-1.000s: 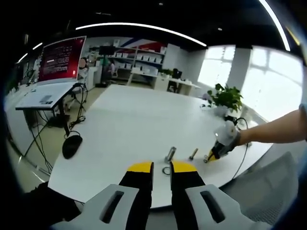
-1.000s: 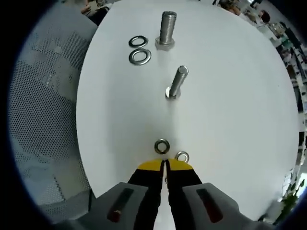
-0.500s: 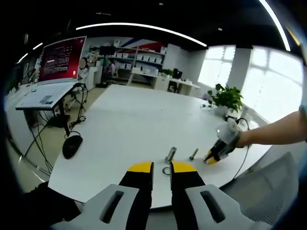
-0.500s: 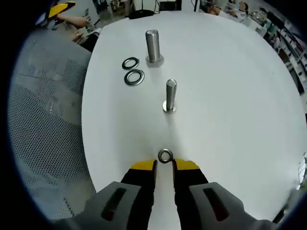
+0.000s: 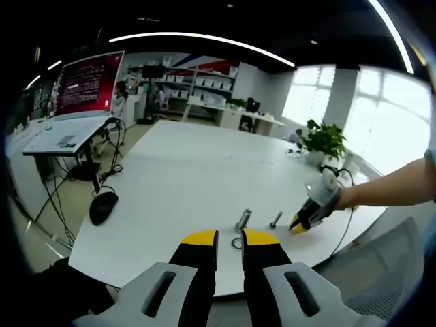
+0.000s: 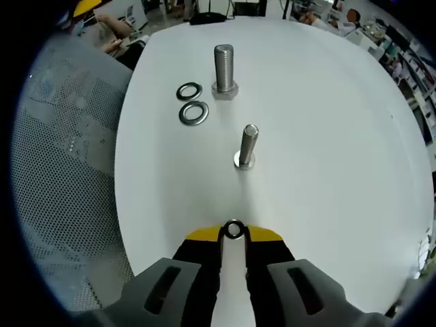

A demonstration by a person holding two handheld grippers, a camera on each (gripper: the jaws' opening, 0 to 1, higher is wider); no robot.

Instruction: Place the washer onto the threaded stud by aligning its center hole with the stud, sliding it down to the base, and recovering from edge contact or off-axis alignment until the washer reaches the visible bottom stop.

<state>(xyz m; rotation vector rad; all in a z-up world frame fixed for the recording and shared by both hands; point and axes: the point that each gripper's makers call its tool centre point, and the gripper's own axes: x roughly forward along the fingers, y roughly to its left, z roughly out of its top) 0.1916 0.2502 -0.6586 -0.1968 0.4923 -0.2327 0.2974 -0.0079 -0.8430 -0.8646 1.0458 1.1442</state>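
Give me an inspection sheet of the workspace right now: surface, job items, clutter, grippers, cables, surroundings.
Surface: white table, bare apart from the hardware.
Job's things: small washer held at the right gripper's tips; small stud standing upright just ahead of it; large stud upright farther on; two large washers lying flat beside the large stud.
Clutter: nothing seen on the table near the job.
Grippers: right gripper shut on the small washer, lifted off the surface; left gripper open, holding nothing, at the table edge.
Cables: one trailing from the right gripper over the table edge; more under the side desk.
Surroundings: potted plant, red screen, mesh chair, shelving.
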